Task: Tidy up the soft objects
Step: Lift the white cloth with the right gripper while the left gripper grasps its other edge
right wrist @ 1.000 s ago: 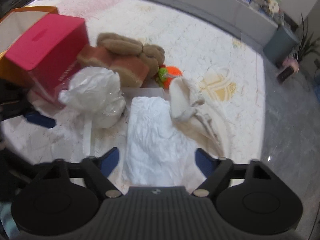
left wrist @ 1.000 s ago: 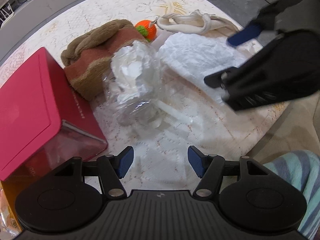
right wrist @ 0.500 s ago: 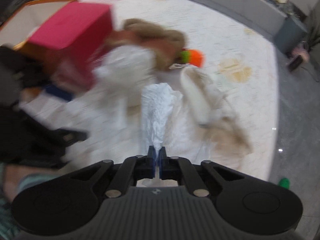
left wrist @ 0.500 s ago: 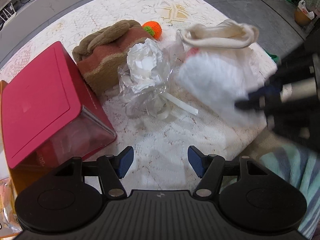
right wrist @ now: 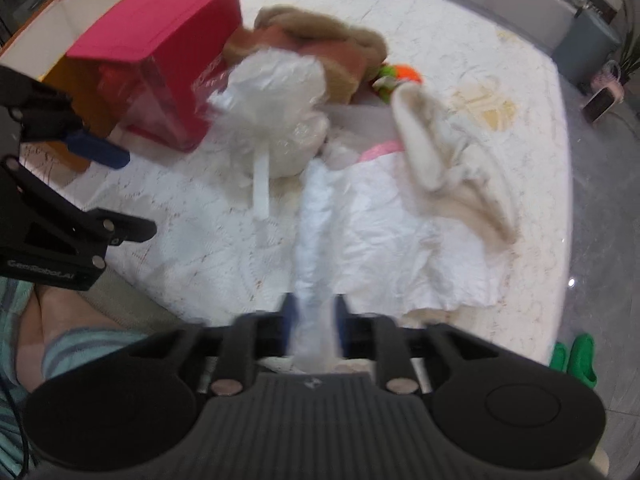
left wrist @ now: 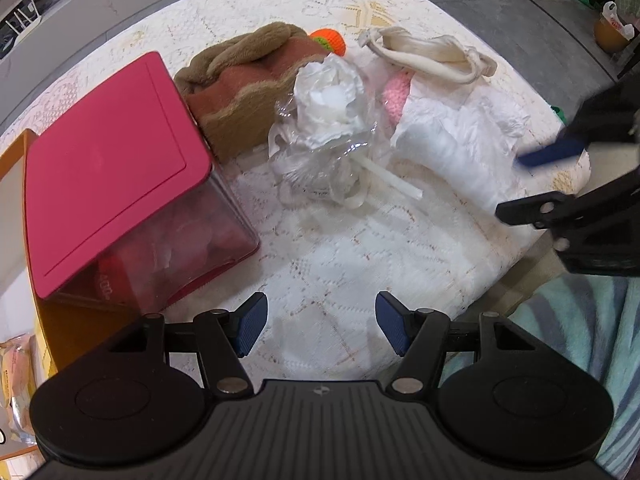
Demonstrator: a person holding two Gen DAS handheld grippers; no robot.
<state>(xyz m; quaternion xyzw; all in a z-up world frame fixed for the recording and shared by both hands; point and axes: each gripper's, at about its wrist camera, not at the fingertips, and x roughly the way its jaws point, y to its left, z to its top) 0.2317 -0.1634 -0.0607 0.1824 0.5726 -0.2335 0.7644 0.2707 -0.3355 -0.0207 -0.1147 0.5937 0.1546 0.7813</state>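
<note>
My right gripper [right wrist: 313,322] is shut on the near edge of a white crinkled cloth [right wrist: 384,232] and pulls it into a ridge; the gripper shows at the right of the left wrist view [left wrist: 552,176], beside the same cloth [left wrist: 452,152]. My left gripper [left wrist: 318,322] is open and empty above the lace tablecloth. A white flower in clear wrap [left wrist: 328,116], a brown plush [left wrist: 248,92], an orange knitted ball [left wrist: 328,40], a cream fabric bundle [left wrist: 428,52] and a pink knit piece [left wrist: 396,92] lie behind.
A red-lidded clear box [left wrist: 112,168] lies tilted on the left against an orange box [right wrist: 76,92]. The table's near edge [left wrist: 500,272] runs by my striped sleeve [left wrist: 580,332]. Green slippers [right wrist: 576,360] are on the floor at right.
My right gripper closed on the white cloth's edge and pulled it toward me, uncovering the pink knit piece. My left gripper drew back a little and stayed open.
</note>
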